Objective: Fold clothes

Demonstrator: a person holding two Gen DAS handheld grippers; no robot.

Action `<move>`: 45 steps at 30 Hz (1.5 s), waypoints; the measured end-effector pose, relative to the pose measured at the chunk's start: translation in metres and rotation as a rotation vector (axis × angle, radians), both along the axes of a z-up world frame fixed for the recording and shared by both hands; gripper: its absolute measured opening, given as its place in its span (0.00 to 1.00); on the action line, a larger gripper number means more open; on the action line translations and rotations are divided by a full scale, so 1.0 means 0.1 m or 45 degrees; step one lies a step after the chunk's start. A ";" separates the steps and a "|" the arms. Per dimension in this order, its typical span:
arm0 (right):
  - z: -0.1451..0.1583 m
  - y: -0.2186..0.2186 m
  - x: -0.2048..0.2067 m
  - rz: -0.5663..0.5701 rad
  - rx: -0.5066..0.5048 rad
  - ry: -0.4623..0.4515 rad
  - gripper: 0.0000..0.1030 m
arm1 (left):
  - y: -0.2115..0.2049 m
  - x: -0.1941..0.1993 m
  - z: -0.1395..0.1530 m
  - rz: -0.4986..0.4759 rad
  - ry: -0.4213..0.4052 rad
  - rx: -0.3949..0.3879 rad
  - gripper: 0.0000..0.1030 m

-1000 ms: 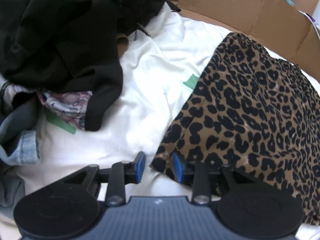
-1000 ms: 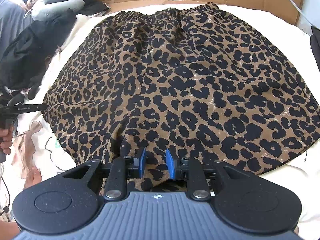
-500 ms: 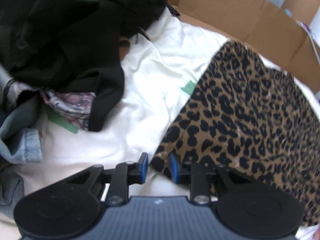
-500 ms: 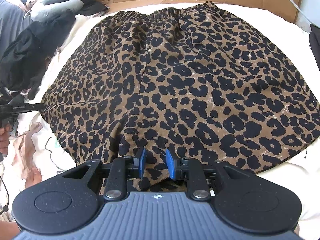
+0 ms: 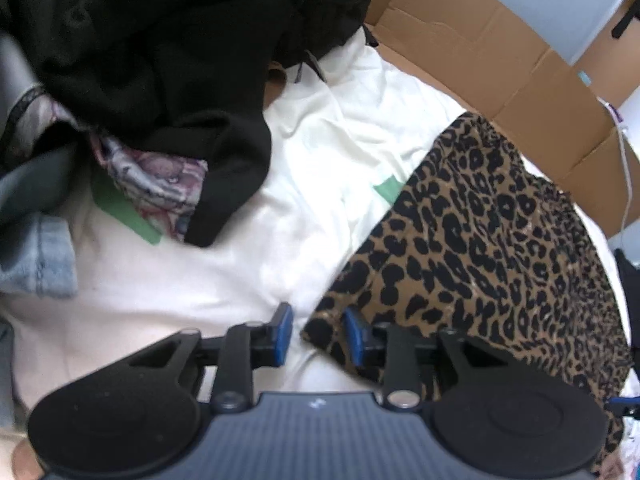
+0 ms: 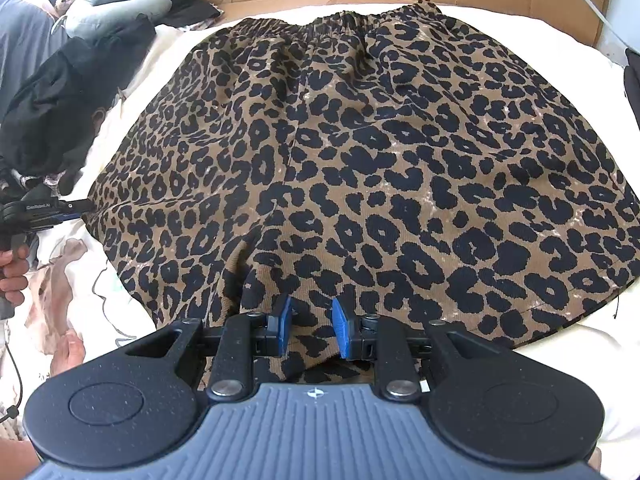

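Leopard-print shorts (image 6: 360, 152): spread flat on white sheet (image 5: 320, 184), unfolded; my left hand-held gripper (image 5: 316, 338) apart at 9 o'clock hem corner, right hand-held gripper (image 6: 310, 328) apart at 6 o'clock crotch hem.

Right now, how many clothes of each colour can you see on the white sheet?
Leopard-print brown and black shorts: 1
Black knitted garment: 1
Pale blue denim garment: 1
Pink and purple patterned cloth: 1
Total: 4, though the heap may hide more.
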State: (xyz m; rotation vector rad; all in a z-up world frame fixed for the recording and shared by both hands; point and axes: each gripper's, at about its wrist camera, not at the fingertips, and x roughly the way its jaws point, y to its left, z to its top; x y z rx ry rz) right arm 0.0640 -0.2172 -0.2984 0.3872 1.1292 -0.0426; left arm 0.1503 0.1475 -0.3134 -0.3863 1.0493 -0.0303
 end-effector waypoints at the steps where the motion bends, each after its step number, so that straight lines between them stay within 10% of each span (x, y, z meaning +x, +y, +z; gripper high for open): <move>1: -0.01 0.00 0.00 -0.001 0.001 0.002 0.29 | 0.01 -0.01 0.00 -0.006 0.002 -0.021 0.34; 15: -0.03 0.03 0.02 0.015 0.002 0.015 0.29 | 0.14 -0.04 0.07 0.082 -0.097 -0.385 0.34; 31: -0.04 0.06 0.04 0.030 0.002 0.014 0.29 | 0.32 -0.05 -0.23 0.146 -0.007 -0.546 0.32; 45: 0.05 0.08 0.05 0.032 0.003 -0.021 0.29 | 0.31 0.00 -0.04 0.142 -0.056 -0.556 0.10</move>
